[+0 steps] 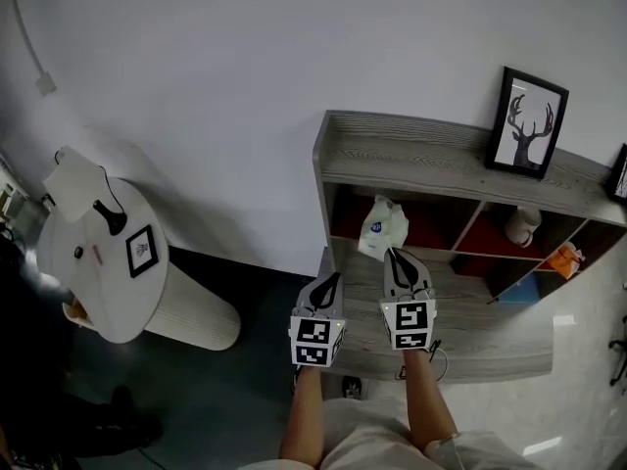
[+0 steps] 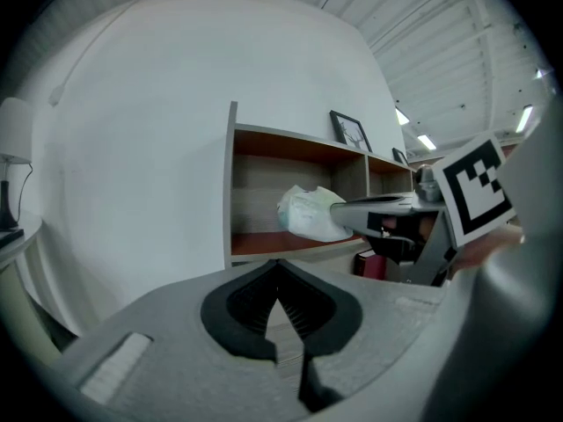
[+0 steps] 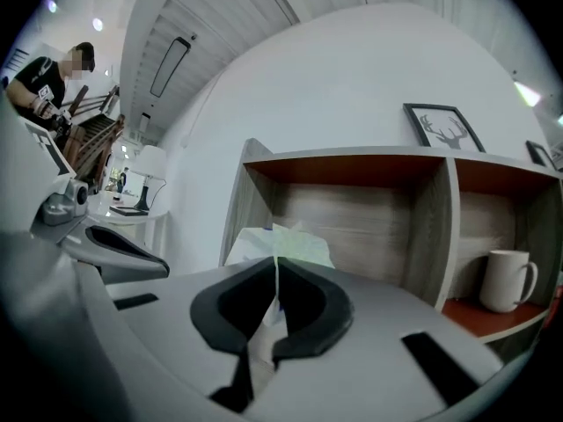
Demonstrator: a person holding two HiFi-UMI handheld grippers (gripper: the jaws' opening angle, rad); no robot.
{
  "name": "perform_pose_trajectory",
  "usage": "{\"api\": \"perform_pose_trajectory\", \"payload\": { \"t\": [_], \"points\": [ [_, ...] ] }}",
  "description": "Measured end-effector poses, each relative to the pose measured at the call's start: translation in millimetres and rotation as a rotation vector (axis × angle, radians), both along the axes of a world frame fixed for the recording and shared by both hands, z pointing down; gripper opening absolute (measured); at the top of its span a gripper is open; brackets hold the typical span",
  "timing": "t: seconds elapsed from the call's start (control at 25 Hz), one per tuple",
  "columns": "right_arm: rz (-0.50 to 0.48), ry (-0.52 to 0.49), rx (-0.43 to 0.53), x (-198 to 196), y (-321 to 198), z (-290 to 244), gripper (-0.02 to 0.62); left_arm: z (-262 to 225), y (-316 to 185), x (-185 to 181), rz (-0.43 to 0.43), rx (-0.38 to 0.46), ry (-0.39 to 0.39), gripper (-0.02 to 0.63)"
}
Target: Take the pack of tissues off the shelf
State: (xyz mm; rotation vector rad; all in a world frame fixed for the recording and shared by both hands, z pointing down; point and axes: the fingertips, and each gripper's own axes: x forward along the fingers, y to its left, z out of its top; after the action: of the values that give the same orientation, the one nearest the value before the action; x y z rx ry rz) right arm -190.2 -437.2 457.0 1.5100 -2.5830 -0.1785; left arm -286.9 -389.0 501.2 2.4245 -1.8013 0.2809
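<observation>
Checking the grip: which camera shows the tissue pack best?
Left gripper view: the whole pack of tissues shows side-on, pinched by the right gripper. Head view shows it small, from above; right gripper view, only its top past the jaws.

Matt grey woodgrain shelf point(image 1: 411, 150) w/ red backs, crinkly glossy plastic pack of tissues point(image 1: 382, 228), smooth glazed mug point(image 3: 508, 280).

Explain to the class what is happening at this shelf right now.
A person holds a claw in each hand. The right claw is shut on a fold of the white plastic pack of tissues, holding it at the mouth of the top-left compartment of the grey wooden shelf. The left claw is shut and empty beside it.
</observation>
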Motion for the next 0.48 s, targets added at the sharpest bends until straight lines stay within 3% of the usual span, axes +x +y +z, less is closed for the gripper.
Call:
{"api": "perform_pose_trajectory", "payload": {
  "t": [0.48],
  "points": [
    [-0.037, -0.015, 0.001, 52, 46, -10, 0.017, -17, 51, 45, -0.054, 0.028, -0.008, 0.008]
  ]
}}
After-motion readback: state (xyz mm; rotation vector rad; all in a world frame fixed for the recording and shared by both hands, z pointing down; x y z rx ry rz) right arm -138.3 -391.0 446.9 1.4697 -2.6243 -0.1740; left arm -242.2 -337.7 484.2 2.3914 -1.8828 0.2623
